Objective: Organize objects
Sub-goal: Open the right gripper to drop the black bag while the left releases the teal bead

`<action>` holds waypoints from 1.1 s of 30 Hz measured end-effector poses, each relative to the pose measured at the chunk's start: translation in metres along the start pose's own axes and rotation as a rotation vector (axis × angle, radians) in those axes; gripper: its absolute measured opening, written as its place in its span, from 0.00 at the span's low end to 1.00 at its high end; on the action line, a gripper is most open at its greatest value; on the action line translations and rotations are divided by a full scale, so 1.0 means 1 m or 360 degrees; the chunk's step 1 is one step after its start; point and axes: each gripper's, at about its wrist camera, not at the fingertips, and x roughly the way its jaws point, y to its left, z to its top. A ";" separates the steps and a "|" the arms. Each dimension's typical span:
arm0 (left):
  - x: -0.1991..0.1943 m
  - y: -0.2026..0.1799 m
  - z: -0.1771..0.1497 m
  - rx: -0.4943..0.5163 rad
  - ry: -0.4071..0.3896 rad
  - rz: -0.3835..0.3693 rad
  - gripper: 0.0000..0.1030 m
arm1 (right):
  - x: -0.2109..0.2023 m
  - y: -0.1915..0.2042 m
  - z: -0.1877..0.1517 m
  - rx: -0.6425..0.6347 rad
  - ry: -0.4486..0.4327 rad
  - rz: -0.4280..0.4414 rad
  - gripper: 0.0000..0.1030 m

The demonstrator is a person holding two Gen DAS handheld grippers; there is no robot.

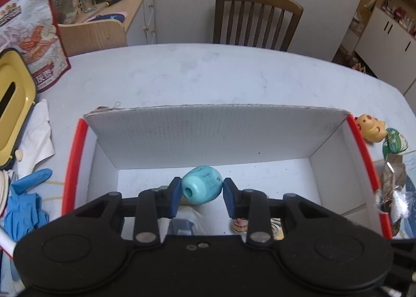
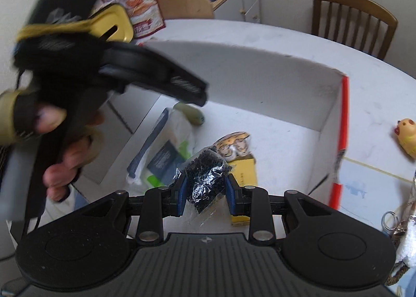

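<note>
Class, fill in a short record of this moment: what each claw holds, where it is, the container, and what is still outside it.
left claw: shut on teal egg-shaped toy, above the box
right claw: shut on bag of black beads, above the box
container: white box with red edges, open
already in box: yellow carton, plastic packet
still outside: yellow toy on the table

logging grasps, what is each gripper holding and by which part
Left gripper: teal egg, pinched across its sides. Right gripper: bag of black beads, pinched across its middle.
</note>
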 end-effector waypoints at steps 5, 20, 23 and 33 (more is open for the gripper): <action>0.019 0.000 0.007 0.0046 0.0092 -0.0037 0.31 | 0.009 0.008 -0.001 -0.0026 0.0072 0.0019 0.29; 0.035 -0.001 0.009 0.0115 0.0201 -0.0100 0.31 | 0.036 0.010 0.001 0.0047 0.0207 -0.0007 0.29; 0.034 -0.003 0.007 0.0136 0.0192 -0.0110 0.31 | 0.039 0.009 0.000 0.0077 0.0210 -0.0010 0.29; 0.035 -0.011 0.003 0.0195 0.0188 -0.0121 0.33 | 0.031 0.002 -0.003 0.0122 0.0163 -0.0015 0.42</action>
